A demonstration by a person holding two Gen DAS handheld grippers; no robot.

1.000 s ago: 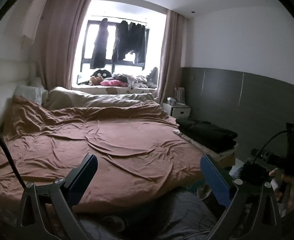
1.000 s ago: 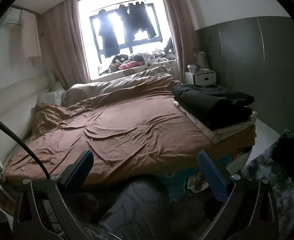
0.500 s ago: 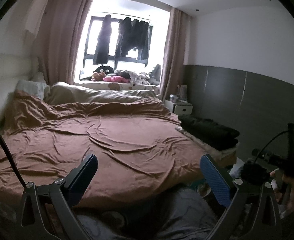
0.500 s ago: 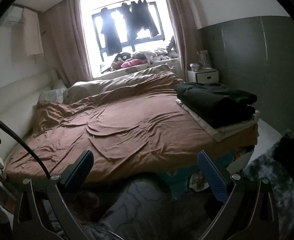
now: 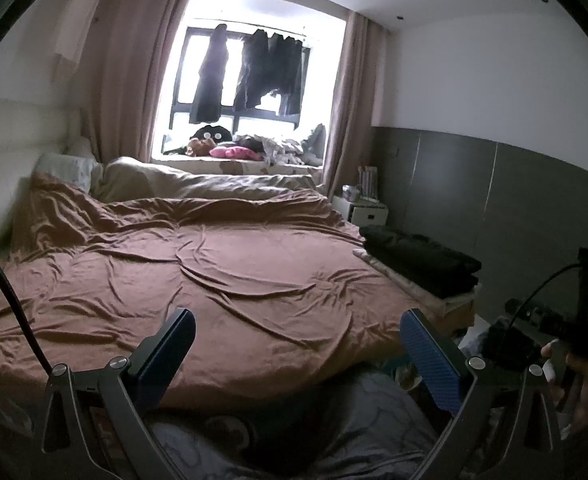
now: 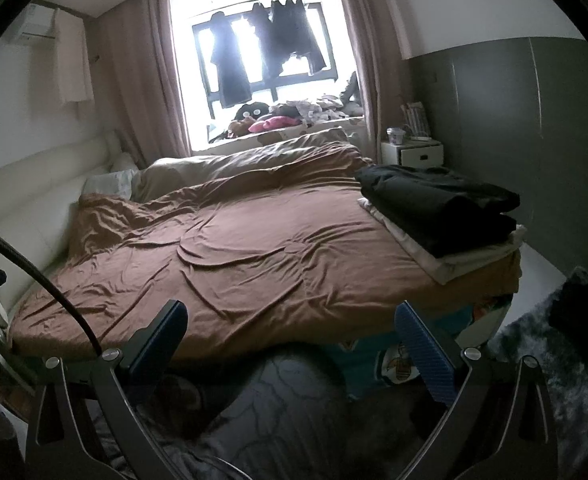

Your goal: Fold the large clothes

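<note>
Grippers first: our left gripper (image 5: 296, 354) hangs with its two blue-padded fingers spread wide and nothing between them, and our right gripper (image 6: 289, 344) is spread the same way, equally empty, both held low before the foot of the bed. Ahead of both lies the rumpled brown duvet (image 6: 253, 252), bare across its middle, so no garment is laid out for folding yet. The task's own things, as far as we can judge, are the stack of folded black and white clothes (image 6: 442, 212) resting on the bed's right corner, near the small white bedside cabinet (image 6: 412, 152). That stack lies forward and to the right of both tools, its long axis running away from us along the bed's right edge. In the right wrist view it sits just above and beyond the right finger, while in the left wrist view it is well off to the right (image 5: 418, 260), so we judge the right gripper the nearer one. A dark grey patterned fabric (image 6: 277, 412) lies below the grippers; we cannot tell what it is.
</note>
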